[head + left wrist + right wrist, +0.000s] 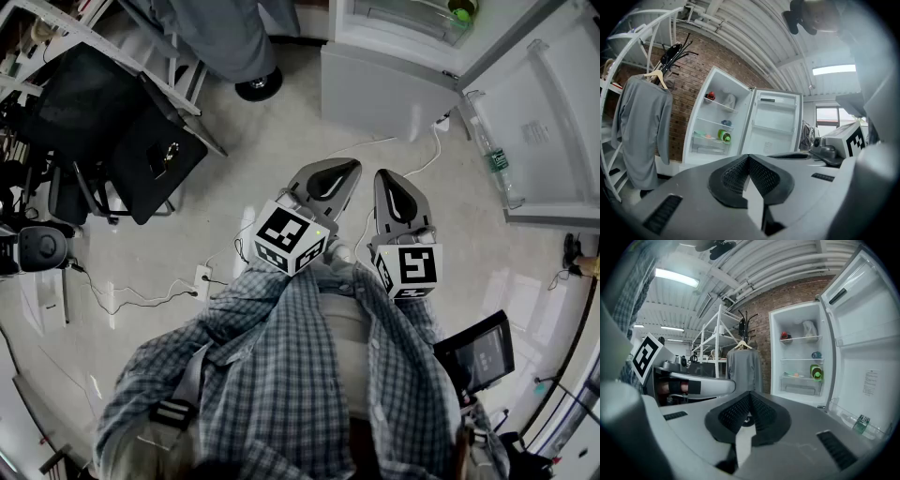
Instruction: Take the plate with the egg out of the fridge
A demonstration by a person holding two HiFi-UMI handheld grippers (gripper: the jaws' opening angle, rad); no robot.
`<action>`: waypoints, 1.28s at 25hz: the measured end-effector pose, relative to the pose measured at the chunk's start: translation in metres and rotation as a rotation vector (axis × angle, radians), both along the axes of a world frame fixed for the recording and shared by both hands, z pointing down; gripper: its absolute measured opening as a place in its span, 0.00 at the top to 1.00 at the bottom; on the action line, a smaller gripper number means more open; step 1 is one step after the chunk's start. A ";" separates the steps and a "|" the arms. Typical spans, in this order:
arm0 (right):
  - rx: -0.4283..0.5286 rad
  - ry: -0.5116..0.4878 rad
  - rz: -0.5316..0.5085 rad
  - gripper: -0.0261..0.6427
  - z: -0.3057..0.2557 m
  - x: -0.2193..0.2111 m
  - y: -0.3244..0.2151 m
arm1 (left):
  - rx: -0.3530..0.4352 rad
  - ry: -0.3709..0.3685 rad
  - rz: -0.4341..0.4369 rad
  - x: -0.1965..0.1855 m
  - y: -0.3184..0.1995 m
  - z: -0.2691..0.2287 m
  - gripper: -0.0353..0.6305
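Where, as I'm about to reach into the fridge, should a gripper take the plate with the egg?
Probably take the plate by its near rim, coming straight in through the open front of the fridge. It lies flat, so only the rim offers an edge: one jaw over, one under. A green bottle lies beside it on the door side, so keep to the other side.

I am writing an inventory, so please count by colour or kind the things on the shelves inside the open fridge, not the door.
red item: 1
white bag: 1
blue item: 1
green container: 1
plate with egg: 1
Total: 5
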State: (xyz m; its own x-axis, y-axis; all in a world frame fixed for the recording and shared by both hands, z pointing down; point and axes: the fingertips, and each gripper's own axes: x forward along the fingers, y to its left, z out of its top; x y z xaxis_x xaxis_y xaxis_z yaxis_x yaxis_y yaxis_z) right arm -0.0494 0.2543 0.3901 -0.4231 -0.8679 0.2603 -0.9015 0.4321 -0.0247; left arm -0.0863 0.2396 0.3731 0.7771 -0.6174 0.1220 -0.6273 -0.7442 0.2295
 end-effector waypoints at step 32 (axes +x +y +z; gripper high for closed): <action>0.050 -0.031 0.059 0.95 -0.009 0.060 0.011 | -0.004 -0.036 -0.098 0.018 0.010 -0.003 0.94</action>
